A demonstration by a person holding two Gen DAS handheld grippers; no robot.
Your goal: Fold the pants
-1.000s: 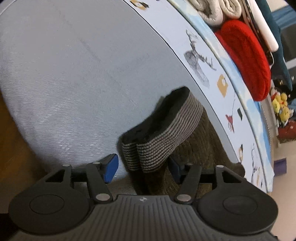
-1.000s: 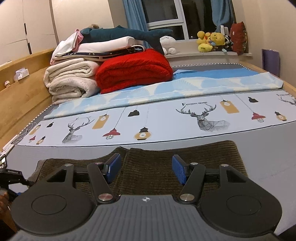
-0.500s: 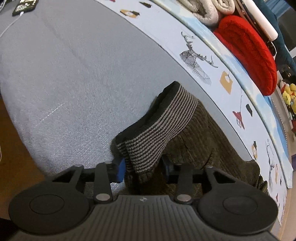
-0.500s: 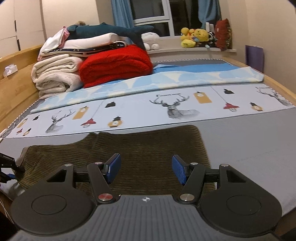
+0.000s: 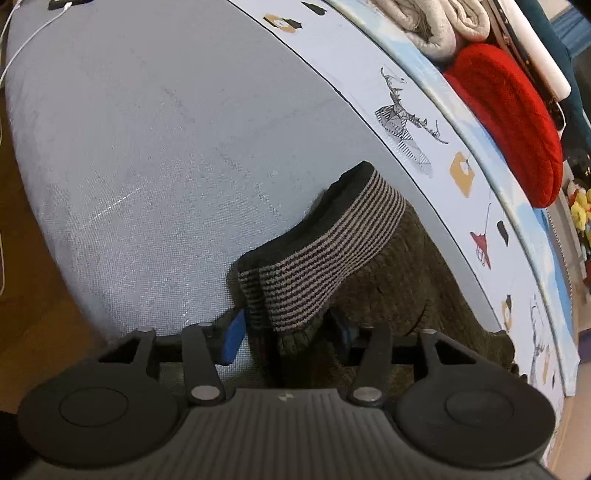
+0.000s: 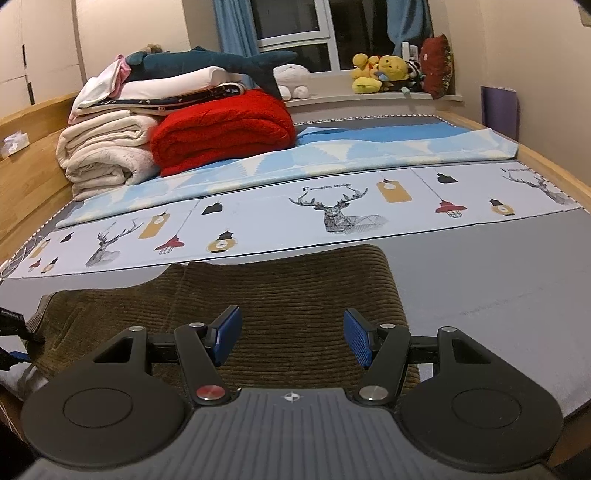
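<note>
Window [image 6: 291, 33]: top centre, dark, blue curtains.
Walls [image 6: 517, 55]: cream.
Bed frame [image 6: 33, 147]: wood, left.

The tool [image 6: 291, 338] is held with its pads apart above brown corduroy pants [image 6: 295, 291], which are spread flat on the grey bed [image 6: 498, 273]; nothing is gripped.

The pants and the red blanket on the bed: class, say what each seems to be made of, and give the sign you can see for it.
Pants: brown corduroy by the look, matte, with fine parallel ridges across the cloth. Their waistband looks like stretchy ribbed knit, striped grey and dark.
Red blanket: probably thick fleece or plush, given its fuzzy, nubbly, unshiny surface and fat rounded fold.
</note>
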